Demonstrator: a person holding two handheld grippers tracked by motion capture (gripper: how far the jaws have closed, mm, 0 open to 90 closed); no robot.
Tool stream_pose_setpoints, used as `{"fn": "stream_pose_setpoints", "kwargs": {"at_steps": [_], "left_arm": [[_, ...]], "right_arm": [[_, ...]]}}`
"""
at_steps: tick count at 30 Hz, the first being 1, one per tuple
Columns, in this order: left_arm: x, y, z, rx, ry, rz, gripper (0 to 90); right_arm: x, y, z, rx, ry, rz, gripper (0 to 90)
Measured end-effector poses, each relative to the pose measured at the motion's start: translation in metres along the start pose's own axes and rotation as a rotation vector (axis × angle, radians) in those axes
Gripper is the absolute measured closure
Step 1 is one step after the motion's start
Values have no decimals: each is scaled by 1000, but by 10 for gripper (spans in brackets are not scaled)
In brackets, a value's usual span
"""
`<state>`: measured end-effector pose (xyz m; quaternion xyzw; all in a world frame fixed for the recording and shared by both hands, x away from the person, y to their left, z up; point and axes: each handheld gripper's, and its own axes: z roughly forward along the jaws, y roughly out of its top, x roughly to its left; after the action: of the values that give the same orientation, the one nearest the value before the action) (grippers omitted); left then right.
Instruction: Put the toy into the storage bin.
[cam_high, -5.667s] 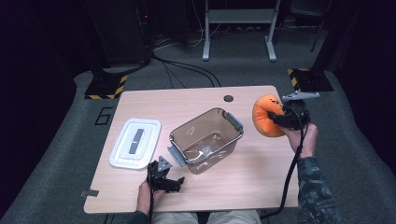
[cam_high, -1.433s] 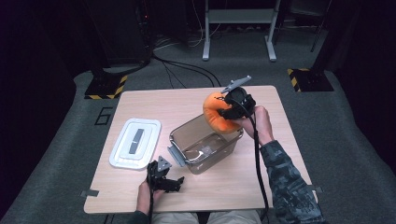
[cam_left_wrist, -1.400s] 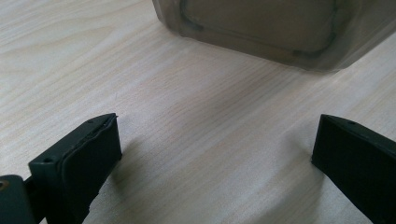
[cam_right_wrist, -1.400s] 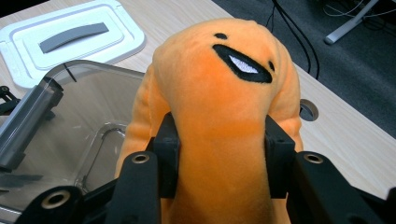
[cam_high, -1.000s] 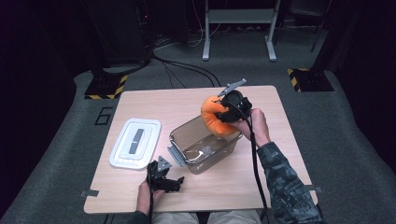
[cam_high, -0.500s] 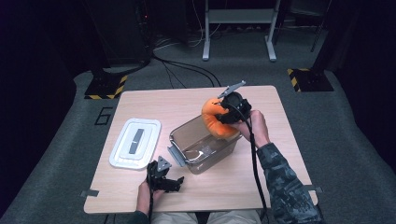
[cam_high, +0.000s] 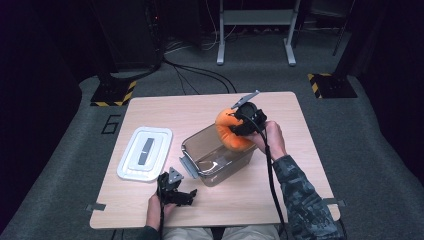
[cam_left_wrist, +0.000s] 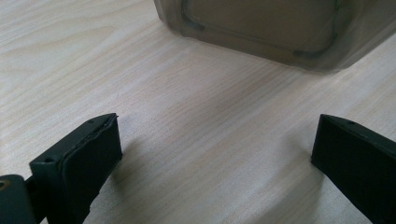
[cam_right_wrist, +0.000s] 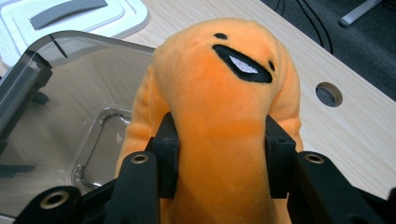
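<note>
A light wooden table (cam_high: 150, 205) carries everything, seen from above on the person's side. At its near edge, left of centre, the person's left hand rests on the wood holding the left gripper (cam_high: 176, 192); in the left gripper view its two black jaws stand wide apart with nothing but bare tabletop between them, and the base of the container lies just beyond. To the left, near the table's left edge, a white lid (cam_high: 145, 161) with a grey handle strip lies flat. At the middle of the table sits a clear, smoky-tinted plastic container (cam_high: 202, 150), open at the top, its inside bare where it shows. Over the container's far right corner, the right gripper (cam_high: 239, 127) is clamped on an orange plush toy (cam_high: 226, 131); the person's right hand and patterned sleeve reach in from the table's right side. In the right gripper view the jaws press into the toy's soft body from both sides, squeezing it narrow, and its stitched black mouth faces up above the container's rim. Farther on, near the table's far edge, is a small round hole (cam_right_wrist: 328, 94).
</note>
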<state>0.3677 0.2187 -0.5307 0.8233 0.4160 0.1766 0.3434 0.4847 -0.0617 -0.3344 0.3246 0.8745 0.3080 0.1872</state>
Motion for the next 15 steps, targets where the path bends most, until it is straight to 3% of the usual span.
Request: {"fn": "stream_pose_setpoints", "kwargs": {"at_steps": [15], "left_arm": [[0, 0, 0, -2, 0, -2, 13]], "right_arm": [[4, -1, 9, 25, 3, -8, 575]]}}
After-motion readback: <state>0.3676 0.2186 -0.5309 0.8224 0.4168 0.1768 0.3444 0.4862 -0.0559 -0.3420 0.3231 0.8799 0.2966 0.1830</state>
